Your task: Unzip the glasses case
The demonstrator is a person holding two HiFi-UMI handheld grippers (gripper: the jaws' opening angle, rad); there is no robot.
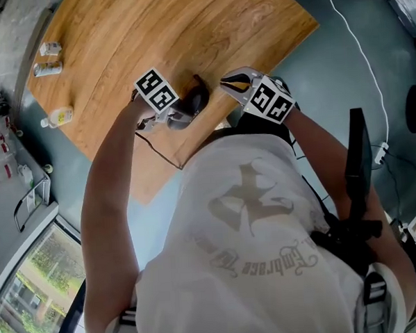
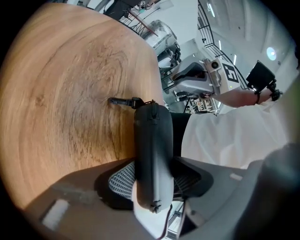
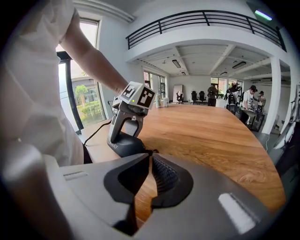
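Two grippers, centre frame: left gripper clamps the case to steady it over the table; right gripper, jaws together and empty, faces its pull.

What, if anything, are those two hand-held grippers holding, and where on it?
The left hand-held gripper clamps the dark glasses case across its two sides, near one end. The right hand-held gripper holds nothing, its jaws together.

shirt: white, grey print | left gripper, right gripper: grey, marker cubes
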